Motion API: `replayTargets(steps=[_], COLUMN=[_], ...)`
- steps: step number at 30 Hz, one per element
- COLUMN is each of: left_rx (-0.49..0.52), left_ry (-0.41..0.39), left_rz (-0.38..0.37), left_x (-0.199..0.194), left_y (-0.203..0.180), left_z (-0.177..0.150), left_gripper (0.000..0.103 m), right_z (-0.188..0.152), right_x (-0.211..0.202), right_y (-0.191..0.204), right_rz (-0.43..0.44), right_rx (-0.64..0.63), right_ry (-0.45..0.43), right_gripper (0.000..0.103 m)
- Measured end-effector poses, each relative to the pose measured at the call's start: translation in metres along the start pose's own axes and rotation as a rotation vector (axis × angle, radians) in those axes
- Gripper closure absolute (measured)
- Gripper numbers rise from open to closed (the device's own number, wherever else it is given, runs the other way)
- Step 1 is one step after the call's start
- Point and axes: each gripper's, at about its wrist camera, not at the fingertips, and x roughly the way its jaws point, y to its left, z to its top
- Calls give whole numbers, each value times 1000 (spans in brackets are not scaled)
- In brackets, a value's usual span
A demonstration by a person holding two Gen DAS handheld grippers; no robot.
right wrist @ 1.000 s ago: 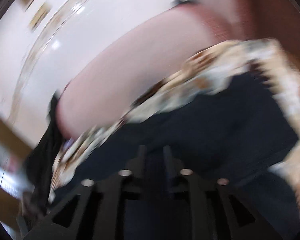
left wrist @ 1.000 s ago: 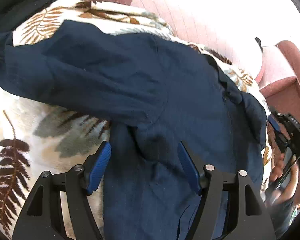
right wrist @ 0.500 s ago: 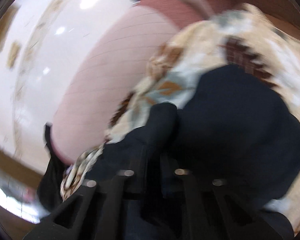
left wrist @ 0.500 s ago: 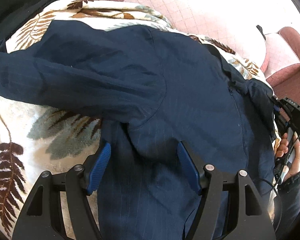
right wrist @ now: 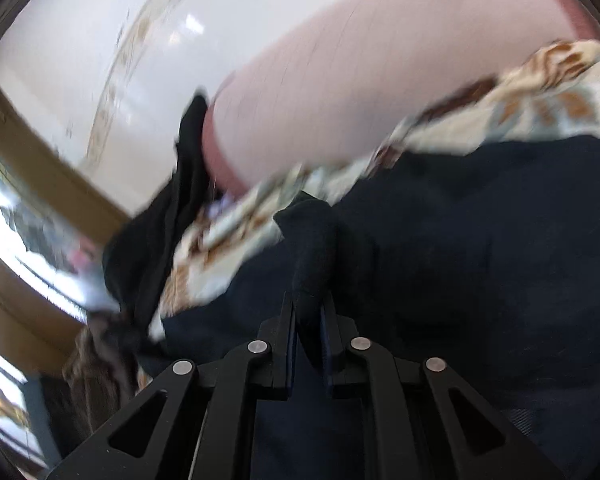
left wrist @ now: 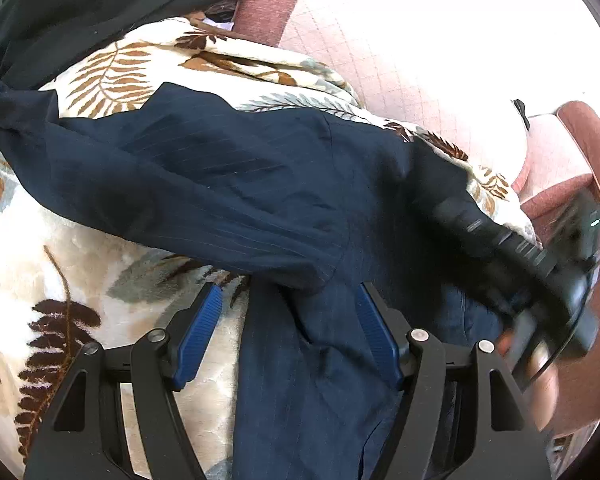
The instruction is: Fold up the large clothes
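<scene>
1. Left wrist view: the navy garment [left wrist: 260,184] lies spread over the leaf-print blanket [left wrist: 112,76] and fills the middle of the frame, one sleeve running toward the upper left. The left gripper [left wrist: 288,332] sits at the bottom centre with its blue pads spread wide. Cloth lies between and under them, but neither pad presses on it, so this claw is open and holds nothing. At the right edge the right gripper [left wrist: 512,248] shows as a dark, blurred shape over the garment's right side, with part of a hand [left wrist: 540,376] below it.

2. Right wrist view: the frame is blurred. The right gripper [right wrist: 309,320] at the bottom centre has its jaws nearly together, and a bunched ridge of the navy garment [right wrist: 480,240] rises between them, so it is gripping the cloth. Its jaws have just opened a little, yet the fold remains pinched. The blanket [right wrist: 540,96] runs across the upper right, and pink upholstery [right wrist: 360,80] sits above it.

3. Step in hand, as I judge it: the right side of the garment is being carried inward for a lengthwise fold.

4. The next move likely calls for laying that edge flat over the middle, while the left claw pins or takes the cloth beneath it to stop it sliding.
</scene>
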Motion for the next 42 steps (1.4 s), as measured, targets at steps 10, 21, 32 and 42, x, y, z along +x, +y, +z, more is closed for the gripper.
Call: replayTargets(steps=[10,21,32,42], left_rx=[23,-21,125,234], left_ry=[103,187,146,43], left_rz=[-39,95,55,151], left_x=[30,83,7,31], left_y=[-33,-81,-84,-126], left_z=[-8,4,-47,16], left_gripper=[34,23,23,23], right_z=[-43,-12,-18,48], right_x=[-116,-233,-169,-209], right_y=[-59,-247,-207,-254], right_rz=[38,-211,-242,-125], right_rx=[126,527,104,418], right_ry=[-130,-401,-32,-287], right_gripper=[46,46,98,45])
